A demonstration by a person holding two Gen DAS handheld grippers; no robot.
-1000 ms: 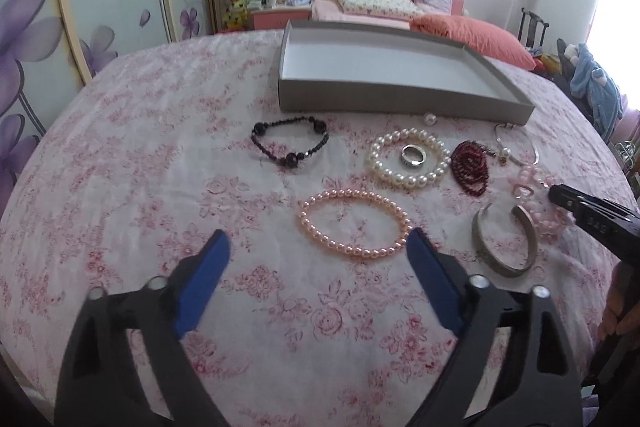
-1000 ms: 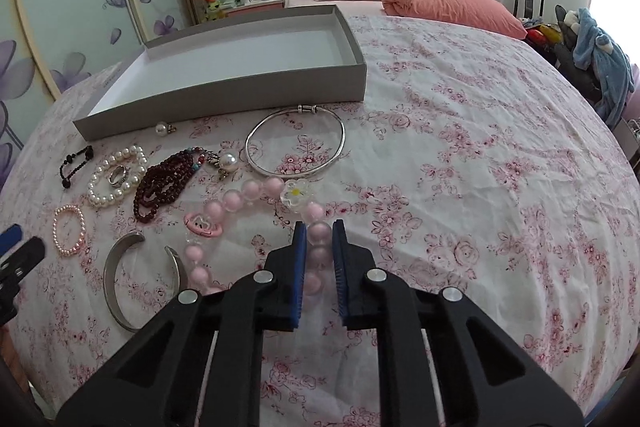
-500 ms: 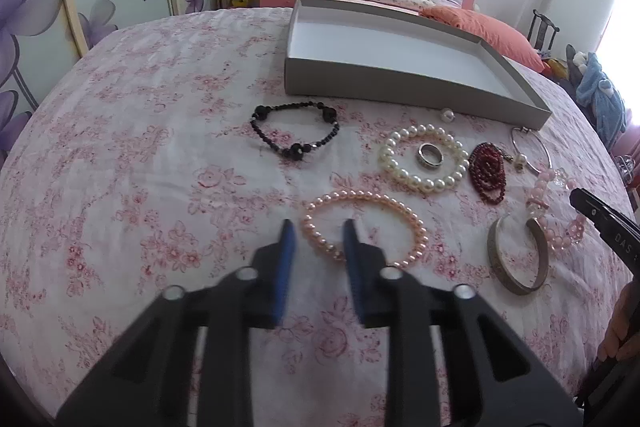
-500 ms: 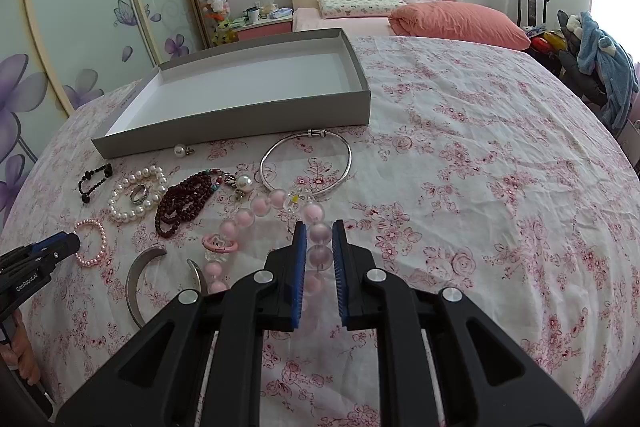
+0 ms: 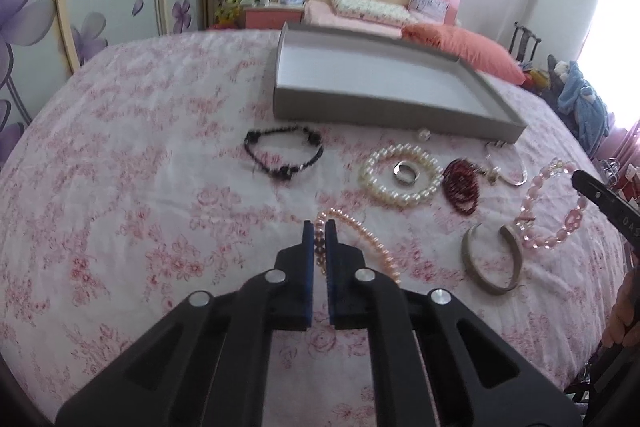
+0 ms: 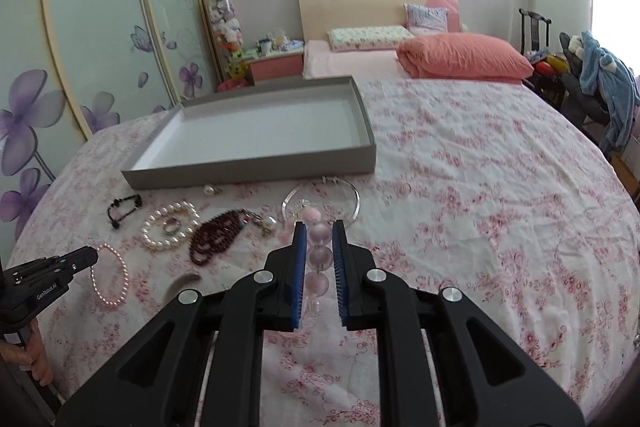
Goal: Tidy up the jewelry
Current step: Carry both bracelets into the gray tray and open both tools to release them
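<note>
A: What changed since the earlier frame?
B: The left gripper [image 5: 319, 227] has just been closing and now clamps the pink pearl bracelet [image 5: 362, 245] on the floral bedspread [image 5: 120, 187]; the right gripper [image 6: 319, 227] lifted the pink bead bracelet [image 5: 552, 205].
A: Right jaws?
B: Clamped on its beads. The grey tray [image 6: 248, 169] lies beyond.

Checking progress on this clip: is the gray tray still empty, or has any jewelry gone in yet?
Empty. The gray tray shows only its bare white floor in both views; the bracelets and ring all lie on the bedspread or sit in the grippers.
</note>
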